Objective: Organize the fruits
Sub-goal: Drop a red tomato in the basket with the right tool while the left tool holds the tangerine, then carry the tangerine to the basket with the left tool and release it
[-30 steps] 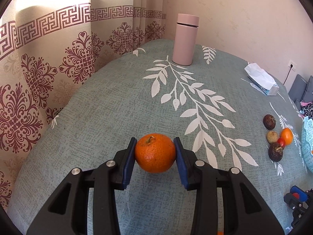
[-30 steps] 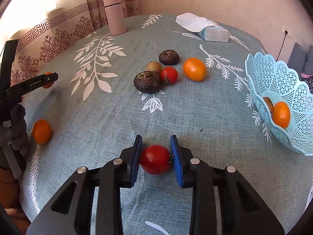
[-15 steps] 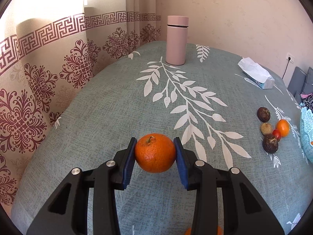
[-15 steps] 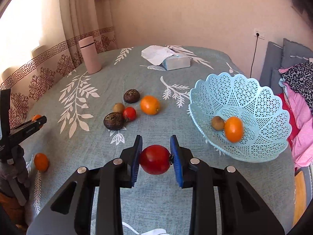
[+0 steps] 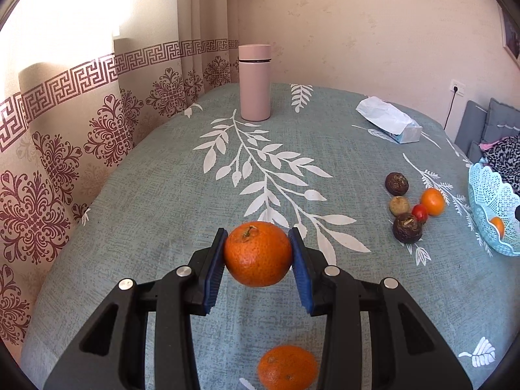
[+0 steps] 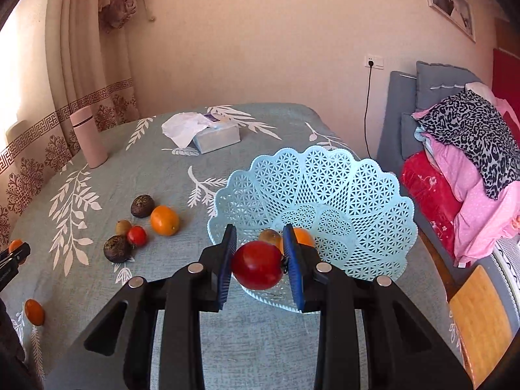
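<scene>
black gripper [image 5: 258, 255], blue pads [image 5: 300, 273], silver screws [image 5: 332, 270]

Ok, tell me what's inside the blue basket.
The basket holds an orange fruit and a small brownish fruit. The right gripper, shut on a red fruit, covers part of both and the basket's near side.

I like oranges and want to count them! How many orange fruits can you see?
4: one round orange held in the left gripper, one on the cloth below it, one among the loose fruits, one in the blue lattice basket. More may be hidden.
</scene>
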Demonstrator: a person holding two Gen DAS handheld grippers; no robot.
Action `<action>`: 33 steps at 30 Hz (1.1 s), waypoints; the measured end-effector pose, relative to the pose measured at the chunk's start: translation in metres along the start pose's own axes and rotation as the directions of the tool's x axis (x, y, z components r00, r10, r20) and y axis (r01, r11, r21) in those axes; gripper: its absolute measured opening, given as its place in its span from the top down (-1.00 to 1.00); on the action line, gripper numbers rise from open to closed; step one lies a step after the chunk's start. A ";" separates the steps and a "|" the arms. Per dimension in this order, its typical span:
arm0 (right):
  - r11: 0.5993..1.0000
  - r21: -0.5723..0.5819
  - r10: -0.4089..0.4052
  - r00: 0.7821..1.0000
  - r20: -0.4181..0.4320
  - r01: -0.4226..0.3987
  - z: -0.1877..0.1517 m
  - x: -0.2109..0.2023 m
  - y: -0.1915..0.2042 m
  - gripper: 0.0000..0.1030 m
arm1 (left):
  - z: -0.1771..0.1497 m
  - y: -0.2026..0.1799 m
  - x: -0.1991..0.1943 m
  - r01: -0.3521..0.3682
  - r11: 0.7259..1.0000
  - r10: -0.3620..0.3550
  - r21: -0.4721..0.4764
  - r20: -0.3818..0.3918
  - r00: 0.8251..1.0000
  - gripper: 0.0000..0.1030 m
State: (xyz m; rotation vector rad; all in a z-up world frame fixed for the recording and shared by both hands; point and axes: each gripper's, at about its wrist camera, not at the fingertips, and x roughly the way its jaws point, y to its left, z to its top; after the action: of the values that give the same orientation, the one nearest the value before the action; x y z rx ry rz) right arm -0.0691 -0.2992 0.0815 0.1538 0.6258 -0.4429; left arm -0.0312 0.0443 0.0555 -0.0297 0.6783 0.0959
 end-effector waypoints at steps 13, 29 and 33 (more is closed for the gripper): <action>0.990 -0.032 -0.138 0.990 0.035 0.139 -0.005 0.020 -0.015 0.39 | 0.001 -0.022 -0.010 0.032 0.999 -0.032 0.025 -0.009 0.999 0.25; 0.992 0.030 -0.125 0.990 0.059 0.123 -0.006 0.018 -0.041 -0.09 | 0.026 -0.119 -0.015 0.176 0.969 -0.173 0.174 -0.030 0.984 0.24; 0.991 0.055 -0.129 0.990 0.065 0.125 -0.005 0.016 -0.049 -0.18 | 0.033 -0.159 -0.013 0.242 0.942 -0.240 0.232 -0.035 0.970 0.24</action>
State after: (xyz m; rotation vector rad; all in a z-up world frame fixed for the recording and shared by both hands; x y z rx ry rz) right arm -0.0822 -0.3477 0.0675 0.1469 0.5590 -0.5850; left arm -0.0047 -0.1125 0.0887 0.1144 0.6843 -0.2208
